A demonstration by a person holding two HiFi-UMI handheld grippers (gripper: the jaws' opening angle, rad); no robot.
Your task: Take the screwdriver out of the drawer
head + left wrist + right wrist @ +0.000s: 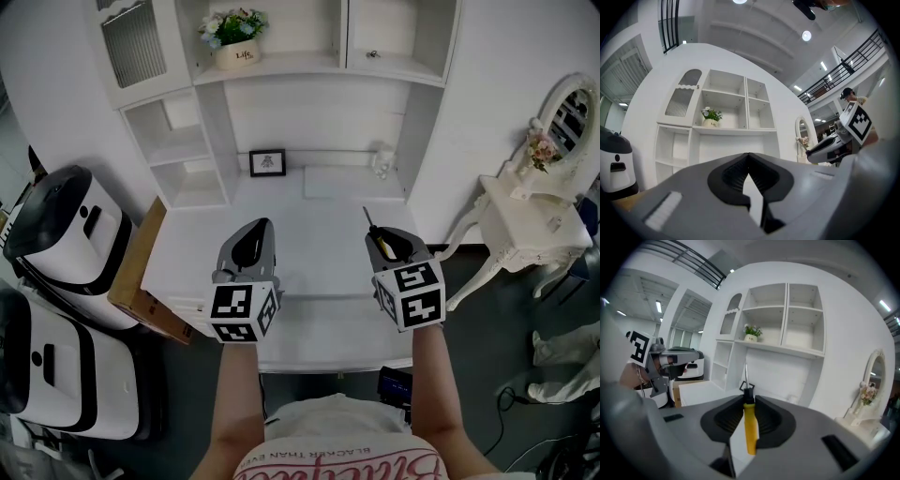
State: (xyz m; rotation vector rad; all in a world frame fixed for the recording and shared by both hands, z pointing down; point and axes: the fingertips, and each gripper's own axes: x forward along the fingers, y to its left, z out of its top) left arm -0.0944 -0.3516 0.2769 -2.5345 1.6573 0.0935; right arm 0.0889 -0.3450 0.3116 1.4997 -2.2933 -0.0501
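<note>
Right gripper [377, 234]: up over the right half of the desk, jaws clamped tight on the screwdriver.
Screwdriver [749, 423]: right there in the grip, yellow handle pinched between the dark pads. Black collar and thin metal shaft poking out past the tips, aimed at the far shelves.
Left gripper [262, 228]: level with its partner over the left half of the desk, well apart from it. Jaws together at the tips, nothing between them.
Desk [319, 211]: white, top bare beneath both grippers.
Picture frame [268, 162]: small and dark, upright at the far edge of the desk, left of centre.
Hutch [211, 131]: white, open compartments rising behind the desk.
Flower pot [234, 45]: on the hutch shelf, up high and to the left, blooms on top.
Cardboard box [141, 272]: brown, just beside the desk's left edge.
White machines [66, 234]: two of them, on the floor at the far left, dark panels on their fronts.
Dressing table [525, 220]: white, curved legs, off to the right, oval mirror and a spray of flowers on it.
Forearms [234, 412]: reaching in from the near edge, one behind each gripper.
</note>
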